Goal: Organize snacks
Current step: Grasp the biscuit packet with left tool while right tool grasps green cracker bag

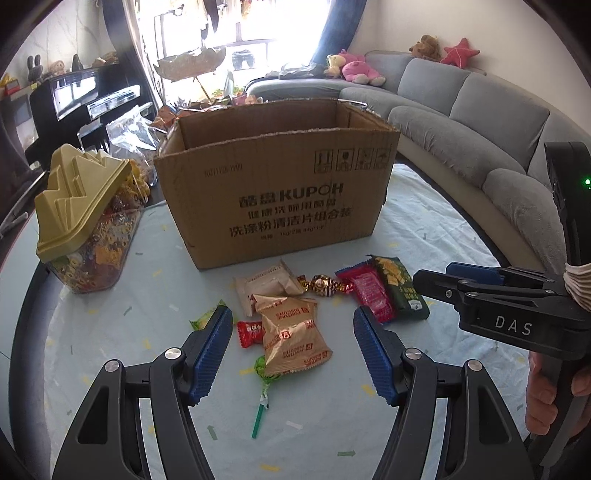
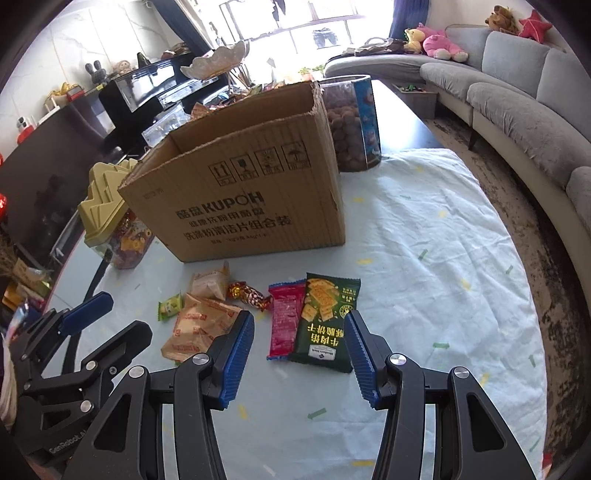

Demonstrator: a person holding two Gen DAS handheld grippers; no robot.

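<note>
Left wrist view: the left gripper [image 1: 293,345] is open and holds nothing. The shiny tan biscuit packet [image 1: 291,336] lies on the table right between its blue fingers, long side pointing away.

Right wrist view: the right gripper [image 2: 300,354] is open and empty too. The dark green cracker packet [image 2: 325,321] lies just ahead, pointing away.

Grey sofa [image 1: 461,110], sunlit window [image 1: 255,33]

One cardboard box [image 1: 280,199] stands ahead of the hand-held grippers. In front of it lie eight loose snacks: two tan biscuit packets [image 1: 293,338], one green cracker packet [image 2: 325,321], one red bar [image 2: 284,319], one foil-wrapped candy [image 1: 323,285], one small red candy [image 1: 248,333], one small green packet [image 2: 170,305] and one lollipop [image 1: 266,384].
</note>
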